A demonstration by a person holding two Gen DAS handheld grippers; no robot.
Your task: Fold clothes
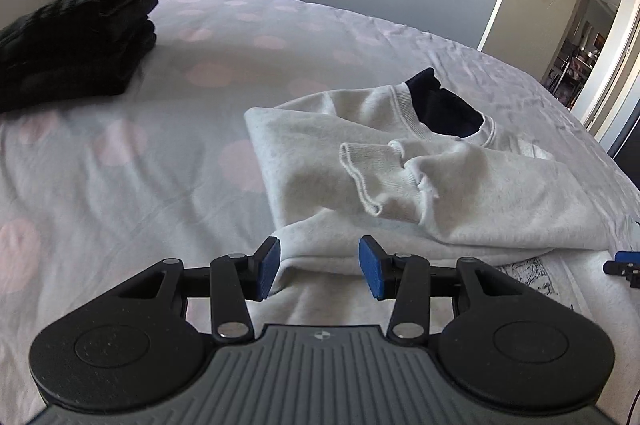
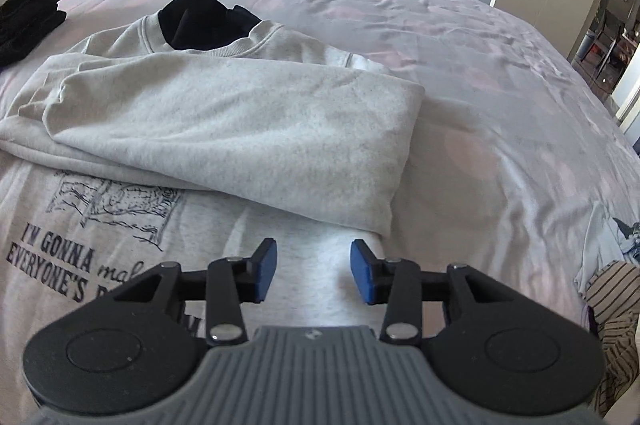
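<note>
Both the left claw (image 1: 319,267) and right claw (image 2: 313,271) stand released, empty, above the pale grey fleece sweatshirt (image 2: 224,129). Risk: its loosely folded-in sleeve (image 1: 384,177), ahead of the left claw, may slide open when the hem is lifted.

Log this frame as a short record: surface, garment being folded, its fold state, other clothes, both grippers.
surface: bed
garment: grey sweatshirt with printed text
fold state: both sleeves folded across chest; lower part still flat
other clothes: black pile at far left; striped garment at right edge
left gripper: jaws open, empty, over sweatshirt
right gripper: jaws open, empty, over sweatshirt
</note>
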